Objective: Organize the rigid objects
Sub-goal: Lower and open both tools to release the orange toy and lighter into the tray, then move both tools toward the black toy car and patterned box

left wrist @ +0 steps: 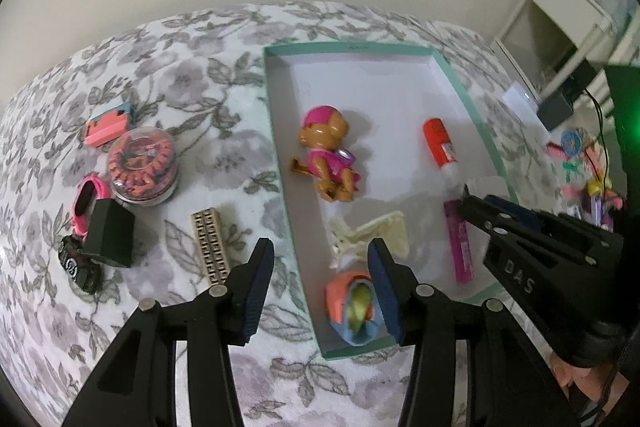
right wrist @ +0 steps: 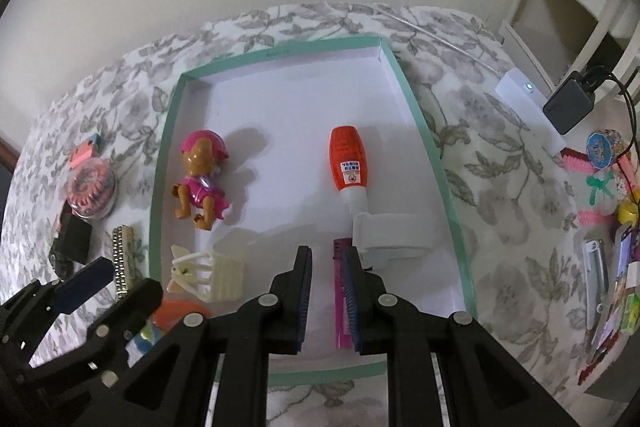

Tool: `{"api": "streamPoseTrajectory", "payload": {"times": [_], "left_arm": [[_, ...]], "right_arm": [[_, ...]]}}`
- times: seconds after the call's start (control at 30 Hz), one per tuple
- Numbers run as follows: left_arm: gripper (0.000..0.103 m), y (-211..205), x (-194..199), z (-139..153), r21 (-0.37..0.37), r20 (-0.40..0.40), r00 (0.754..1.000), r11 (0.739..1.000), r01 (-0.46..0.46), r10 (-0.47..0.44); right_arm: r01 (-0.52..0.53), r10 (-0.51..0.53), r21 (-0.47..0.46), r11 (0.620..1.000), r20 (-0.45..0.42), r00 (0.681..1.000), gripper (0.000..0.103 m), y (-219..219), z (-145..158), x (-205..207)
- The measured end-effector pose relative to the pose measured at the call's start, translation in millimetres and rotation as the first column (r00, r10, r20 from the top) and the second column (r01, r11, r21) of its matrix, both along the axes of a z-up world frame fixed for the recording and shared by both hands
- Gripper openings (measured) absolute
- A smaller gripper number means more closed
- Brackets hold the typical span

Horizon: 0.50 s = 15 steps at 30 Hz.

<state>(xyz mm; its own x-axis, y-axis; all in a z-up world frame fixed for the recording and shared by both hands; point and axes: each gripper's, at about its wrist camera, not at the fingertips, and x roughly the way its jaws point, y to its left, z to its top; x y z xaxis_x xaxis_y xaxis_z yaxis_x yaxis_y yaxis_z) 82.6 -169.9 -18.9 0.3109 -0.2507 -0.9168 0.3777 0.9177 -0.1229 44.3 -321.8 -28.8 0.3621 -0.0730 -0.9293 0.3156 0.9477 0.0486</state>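
Note:
A shallow white box with a teal rim [left wrist: 276, 131] [right wrist: 436, 155] lies on the flowered cloth. In it are a pink toy dog [left wrist: 330, 159] [right wrist: 202, 179], an orange bottle [left wrist: 440, 143] [right wrist: 348, 163], a cream hair claw [left wrist: 372, 235] [right wrist: 208, 273], a magenta stick [left wrist: 462, 247] [right wrist: 342, 307], a white holder [right wrist: 390, 235] and an orange-and-blue toy [left wrist: 354, 307]. My left gripper [left wrist: 322, 263] is open and empty over the box's near left edge. My right gripper [right wrist: 328, 259] is open and empty just above the magenta stick.
Left of the box lie a gold studded clip [left wrist: 210, 247], a round clear case of hair ties [left wrist: 142, 167], a black box [left wrist: 110, 235], a pink ring [left wrist: 86, 199] and a pink eraser [left wrist: 108, 127]. A charger [right wrist: 568, 105] and small trinkets [right wrist: 608, 247] lie at the right.

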Motion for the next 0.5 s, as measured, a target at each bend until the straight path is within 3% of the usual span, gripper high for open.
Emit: {"api": "streamPoseTrajectory", "payload": {"times": [0.27,0.43,0.5], "left_arm": [[0.051,28,11,5,-0.022,0.018,0.990,0.990,-0.143,0.143],[0.051,46,18,-1,0.008,0.008,0.973,0.973,-0.232,0.232],[0.051,50,19,-4,0.021,0.001,0.967,0.967,-0.253,0.253]], "right_arm": [[-0.020,0.020,-0.006,1.000,-0.009,1.000,0.018,4,-5,3],[-0.045,0.045,-0.019,0.999,-0.002,0.999,0.018,10,-5,6],[-0.052,0.052,-0.022,0.998,0.003,0.999,0.032,13,-5,6]]}}
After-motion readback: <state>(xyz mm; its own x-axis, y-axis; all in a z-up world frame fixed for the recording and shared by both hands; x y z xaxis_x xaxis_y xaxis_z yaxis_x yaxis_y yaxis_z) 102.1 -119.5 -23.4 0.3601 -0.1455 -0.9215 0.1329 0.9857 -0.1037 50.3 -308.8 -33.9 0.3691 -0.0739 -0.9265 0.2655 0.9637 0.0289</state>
